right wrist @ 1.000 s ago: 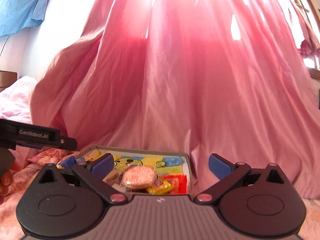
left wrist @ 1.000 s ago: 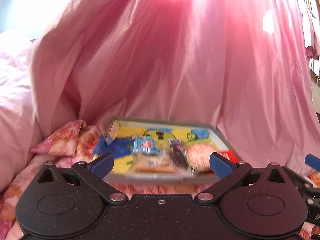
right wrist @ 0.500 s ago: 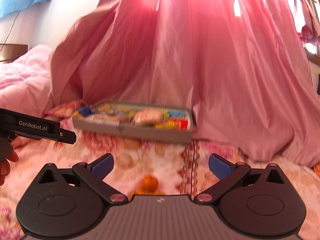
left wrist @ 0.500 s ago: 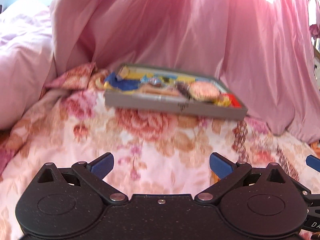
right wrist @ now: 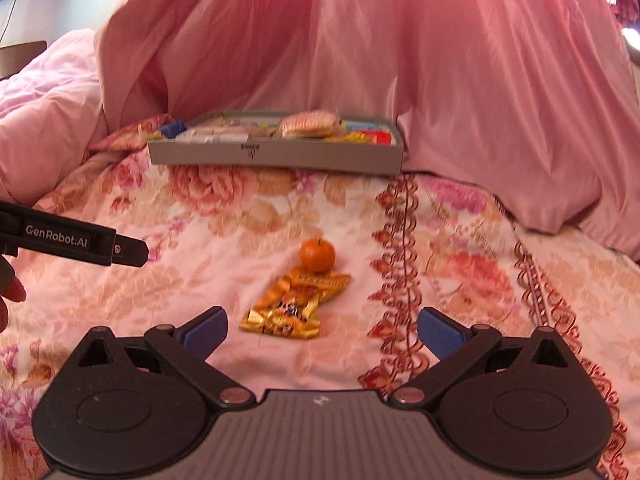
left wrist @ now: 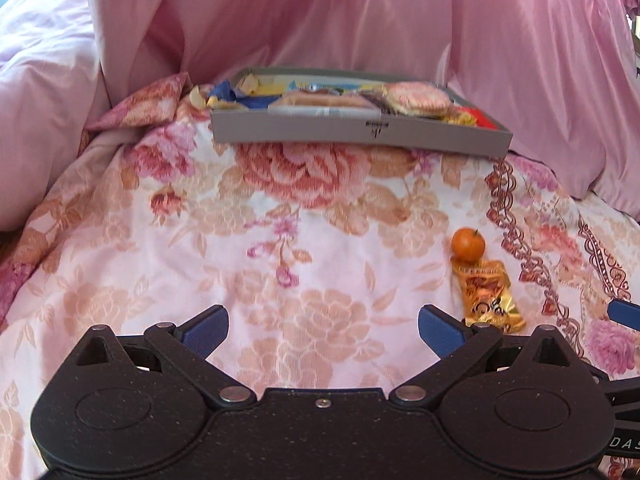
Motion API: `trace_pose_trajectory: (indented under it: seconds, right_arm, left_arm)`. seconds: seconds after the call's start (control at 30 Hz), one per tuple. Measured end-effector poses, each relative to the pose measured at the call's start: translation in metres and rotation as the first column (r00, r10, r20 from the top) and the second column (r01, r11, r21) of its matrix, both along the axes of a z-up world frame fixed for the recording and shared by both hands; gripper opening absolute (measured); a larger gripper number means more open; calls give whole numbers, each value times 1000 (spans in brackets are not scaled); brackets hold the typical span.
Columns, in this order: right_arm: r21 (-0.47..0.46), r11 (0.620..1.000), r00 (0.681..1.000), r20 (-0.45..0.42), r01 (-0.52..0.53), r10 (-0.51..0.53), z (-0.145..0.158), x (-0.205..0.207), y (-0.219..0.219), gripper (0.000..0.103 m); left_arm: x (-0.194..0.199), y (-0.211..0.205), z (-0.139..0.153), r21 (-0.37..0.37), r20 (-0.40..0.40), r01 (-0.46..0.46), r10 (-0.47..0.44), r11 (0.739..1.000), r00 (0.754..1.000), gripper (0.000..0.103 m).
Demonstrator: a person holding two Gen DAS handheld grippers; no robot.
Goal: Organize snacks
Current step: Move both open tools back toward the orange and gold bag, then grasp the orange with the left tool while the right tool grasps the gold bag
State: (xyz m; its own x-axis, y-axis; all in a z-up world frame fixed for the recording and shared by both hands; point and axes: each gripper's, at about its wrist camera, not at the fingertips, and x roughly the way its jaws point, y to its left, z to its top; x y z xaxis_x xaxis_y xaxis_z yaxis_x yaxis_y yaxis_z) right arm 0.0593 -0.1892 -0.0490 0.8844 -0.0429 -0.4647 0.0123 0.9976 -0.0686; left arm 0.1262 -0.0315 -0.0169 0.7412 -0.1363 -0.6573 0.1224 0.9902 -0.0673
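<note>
A grey tray (left wrist: 360, 133) (right wrist: 276, 156) with several wrapped snacks, among them a round rice cracker pack (left wrist: 416, 98) (right wrist: 308, 124), lies at the far end of a floral bedspread. A small orange (left wrist: 468, 244) (right wrist: 317, 255) and a gold snack packet (left wrist: 490, 298) (right wrist: 292, 306) lie loose on the bedspread, touching each other. My left gripper (left wrist: 322, 330) is open and empty, left of the packet. My right gripper (right wrist: 322, 330) is open and empty, with the packet just ahead between its fingers.
The left gripper's black side (right wrist: 76, 240) reaches in at the left of the right wrist view. A pink curtain (left wrist: 360, 16) hangs behind the tray. A pale pink duvet (left wrist: 44, 88) is bunched at the left. The floral bedspread (left wrist: 280, 216) covers the whole near area.
Both grippers have pulled back from the tray and tilted down. The bedspread, the orange and the gold packet have come into view. Both stay open.
</note>
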Motion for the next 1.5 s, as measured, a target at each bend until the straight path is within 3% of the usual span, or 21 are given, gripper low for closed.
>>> trace_pose_trajectory:
  seconds: [0.6,1.03,1.33,1.5]
  right_arm:
    - [38,999,994,-101,31,-27,-20,42,8,103]
    - [-30,999,993,-118,-14,10,-35,87,17,103]
    - [-22,1000,993,-116,7,-9,-44,91,10,101]
    - [-14,1000,995,-97,24,-25,-43,79,-1,83]
  left_arm:
    - [25,-4,-10,50,-34,-5,7,999,999,101]
    - [56,-12,-12,29,-38,-3,4,1000,999,101]
    - [88,-48,-7,18,8,147,-147,989,989,101]
    - [99,-73,-12,0,22,269,-269,963,963,101]
